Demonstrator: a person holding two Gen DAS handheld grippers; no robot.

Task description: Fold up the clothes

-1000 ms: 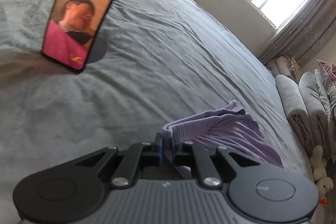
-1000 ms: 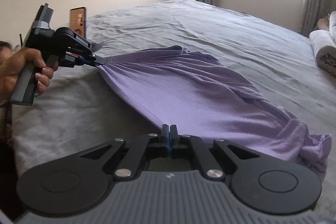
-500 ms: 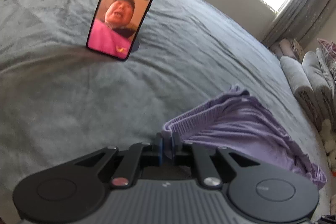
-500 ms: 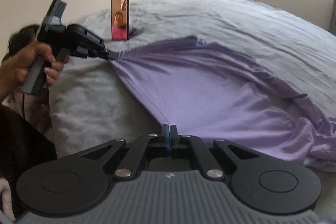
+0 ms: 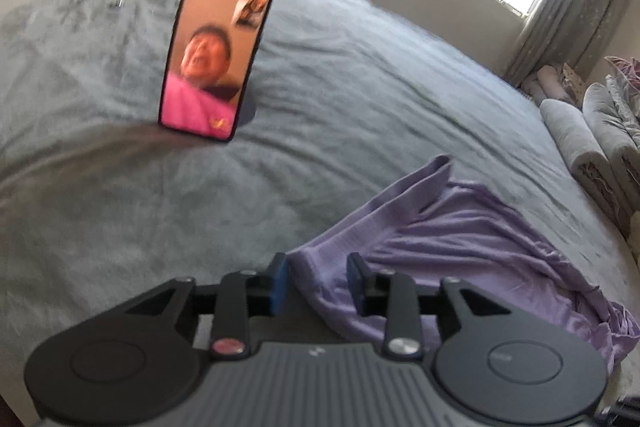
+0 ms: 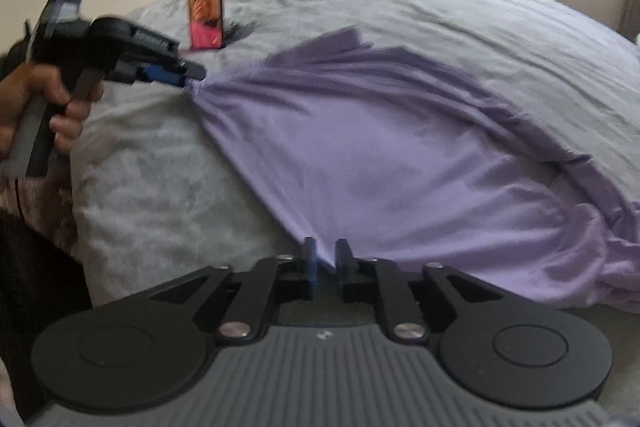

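Lilac, thin jersey garment (image 6: 380, 163) is spread across the near part of a grey quilted bedspread (image 6: 440, 11), stretched between two corners and bunched into folds toward four o'clock in the right wrist view. Its ribbed band (image 5: 320, 267) is seen between the blue-padded fingers of the left gripper (image 5: 318, 281), whose jaws are opening; the pads stand clear of the fabric on both sides, so the corner is judged to be in the course of being let go. At the near edge, at six o'clock in the right wrist view, the other corner lies between the fingers of the right gripper (image 6: 326, 265), whose jaws are likewise opening, a gap being visible beside the cloth. The taut line between both corners suggests the garment was laid flat here for folding. A hand (image 6: 44, 107) is wrapped around the left gripper's handle at nine o'clock. An upright smartphone with a lit screen (image 6: 205, 3) is propped on the bedspread at eleven o'clock. No containers are visible; rolled grey bedding (image 5: 580, 143) is stacked at three o'clock in the left wrist view.
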